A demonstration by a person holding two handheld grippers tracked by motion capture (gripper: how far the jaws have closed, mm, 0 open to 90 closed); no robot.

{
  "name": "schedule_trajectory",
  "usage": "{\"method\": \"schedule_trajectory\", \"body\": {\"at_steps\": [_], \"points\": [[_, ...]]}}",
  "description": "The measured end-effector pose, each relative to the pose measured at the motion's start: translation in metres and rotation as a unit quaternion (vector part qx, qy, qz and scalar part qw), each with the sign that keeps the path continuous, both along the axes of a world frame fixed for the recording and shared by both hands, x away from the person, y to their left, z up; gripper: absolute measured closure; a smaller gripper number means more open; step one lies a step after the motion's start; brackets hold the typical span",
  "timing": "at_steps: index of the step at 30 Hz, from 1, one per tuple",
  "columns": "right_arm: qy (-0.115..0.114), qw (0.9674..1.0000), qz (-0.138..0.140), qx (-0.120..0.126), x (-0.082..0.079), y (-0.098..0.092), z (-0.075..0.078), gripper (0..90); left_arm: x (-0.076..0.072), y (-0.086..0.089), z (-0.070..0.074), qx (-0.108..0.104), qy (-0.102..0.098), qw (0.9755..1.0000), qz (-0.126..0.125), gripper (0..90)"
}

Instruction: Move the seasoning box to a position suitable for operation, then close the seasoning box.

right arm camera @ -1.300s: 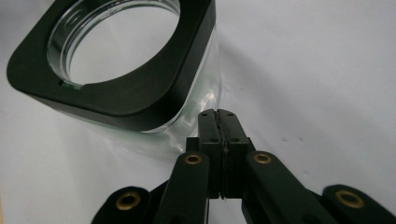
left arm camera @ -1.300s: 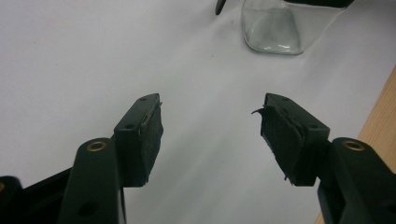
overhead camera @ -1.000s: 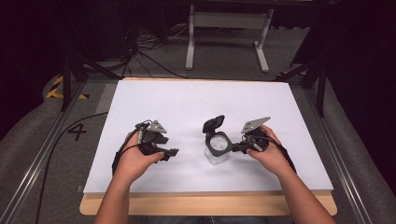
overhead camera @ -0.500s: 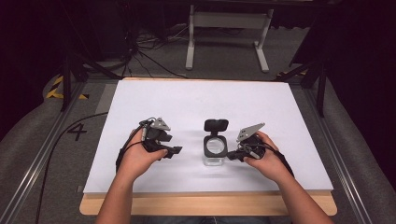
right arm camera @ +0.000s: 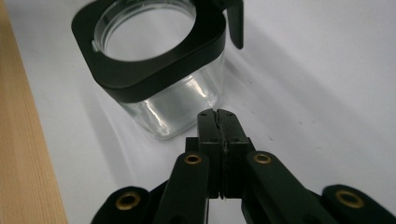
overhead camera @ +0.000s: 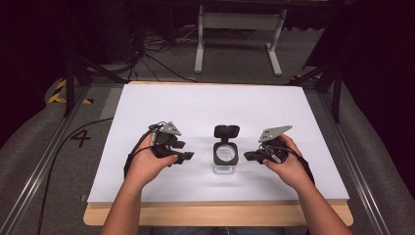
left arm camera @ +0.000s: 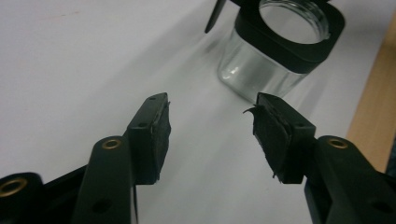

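A square glass jar (overhead camera: pixel 225 159) with a black collar stands on the white table top (overhead camera: pixel 205 107), its hinged black lid (overhead camera: pixel 226 131) flipped open behind it. The jar (left arm camera: pixel 275 51) is empty. My left gripper (overhead camera: pixel 188 156) rests to the jar's left, jaws open and empty, with one black pad (left arm camera: pixel 156 135) showing in the left gripper view. My right gripper (overhead camera: pixel 247 156) sits just right of the jar (right arm camera: pixel 159 70), jaws shut with nothing between them, tip a short way from the glass wall.
The wooden front edge (overhead camera: pixel 220 215) of the table runs under the person's forearms. A metal stand (overhead camera: pixel 237 22) and cables lie on the floor beyond the table. Black rails (overhead camera: pixel 39 171) flank both sides.
The right gripper has let go of the lid and pulled back to the right of the jar. The lid now stands open behind the jar. The left gripper barely moved.
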State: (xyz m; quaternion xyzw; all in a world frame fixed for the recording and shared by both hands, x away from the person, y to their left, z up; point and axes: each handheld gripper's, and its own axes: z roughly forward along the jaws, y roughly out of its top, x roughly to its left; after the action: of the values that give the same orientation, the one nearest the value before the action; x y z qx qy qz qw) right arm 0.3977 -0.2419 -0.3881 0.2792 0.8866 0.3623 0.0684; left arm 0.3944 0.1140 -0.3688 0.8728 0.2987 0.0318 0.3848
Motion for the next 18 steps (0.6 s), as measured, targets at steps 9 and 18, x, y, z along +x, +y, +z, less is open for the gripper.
{"method": "schedule_trajectory", "body": {"at_steps": [9, 18], "points": [[-0.025, 0.9993, -0.009, 0.026, 0.01, -0.004, 0.036, 90.0, -0.012, -0.011, 0.008, -0.007, 0.019, 0.9982, -0.057, 62.8], [-0.041, 0.998, -0.017, 0.045, 0.028, -0.004, 0.066, 90.0, -0.019, -0.023, 0.005, -0.02, 0.03, 0.995, -0.093, 70.6]]}}
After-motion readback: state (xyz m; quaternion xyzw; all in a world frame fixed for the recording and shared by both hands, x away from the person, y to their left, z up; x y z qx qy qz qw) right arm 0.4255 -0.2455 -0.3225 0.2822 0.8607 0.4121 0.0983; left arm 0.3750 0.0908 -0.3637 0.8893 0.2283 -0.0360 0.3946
